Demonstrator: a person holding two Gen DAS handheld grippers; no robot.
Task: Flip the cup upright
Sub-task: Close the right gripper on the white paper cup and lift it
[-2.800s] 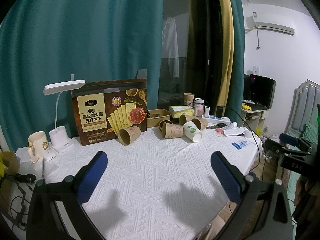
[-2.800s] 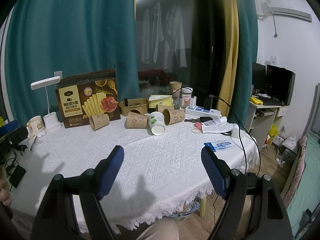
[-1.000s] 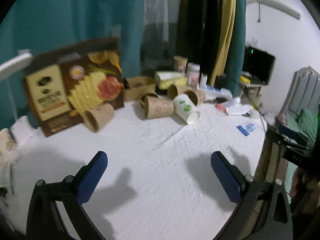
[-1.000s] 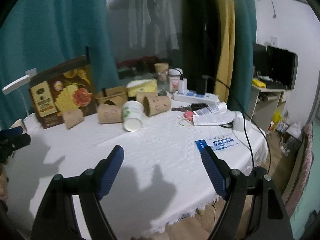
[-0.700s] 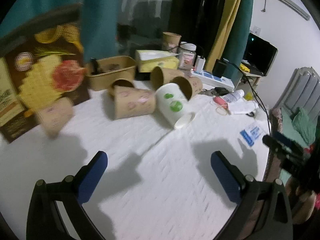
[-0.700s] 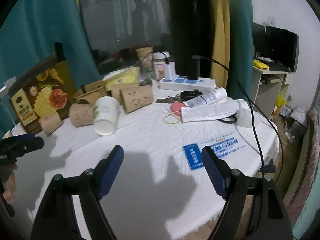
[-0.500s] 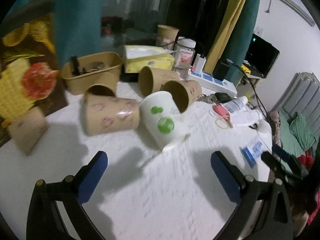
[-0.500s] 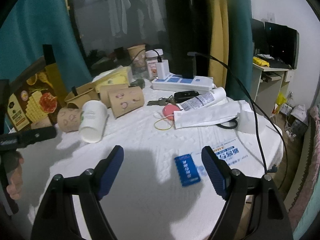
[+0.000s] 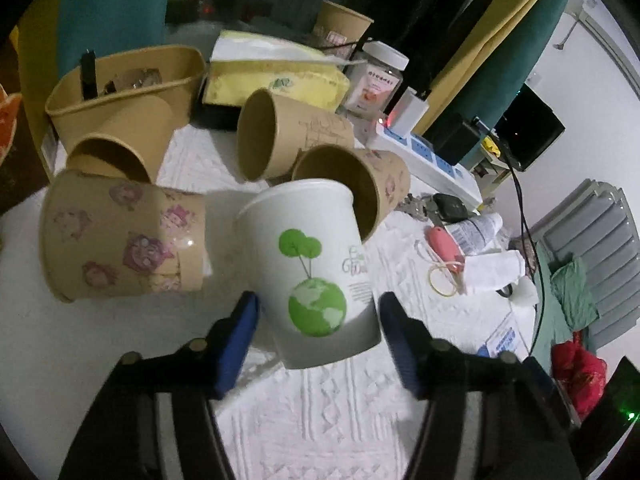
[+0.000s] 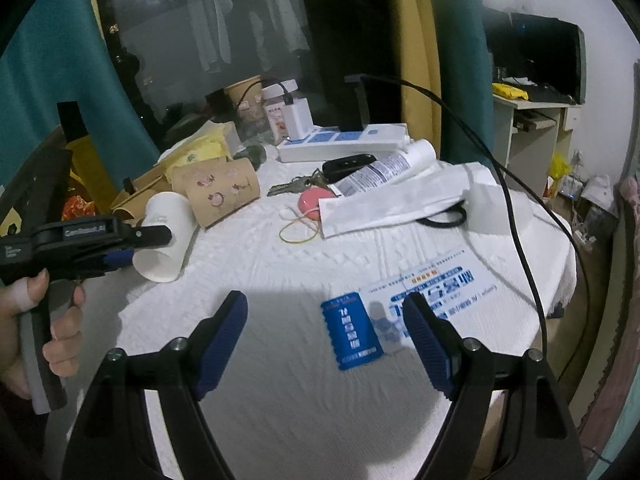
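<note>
Left claw (image 9: 318, 322) just closed round the toppled white cup (image 9: 316, 272), pads at its sides. Squeeze gently, lift clear of brown cups (image 9: 120, 236), roll upright. Right claw (image 10: 326, 340) spread, empty.

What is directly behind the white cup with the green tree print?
Behind the white cup lies a brown cup on its side, mouth facing the camera. The white cup covers its lower rim.

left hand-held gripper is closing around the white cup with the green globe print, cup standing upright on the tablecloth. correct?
Not quite. The white cup is not upright: it lies on its side on the tablecloth, open end toward the left hand-held gripper. The left wrist view shows it. The jaws have just been closing with the cup between them.
</note>
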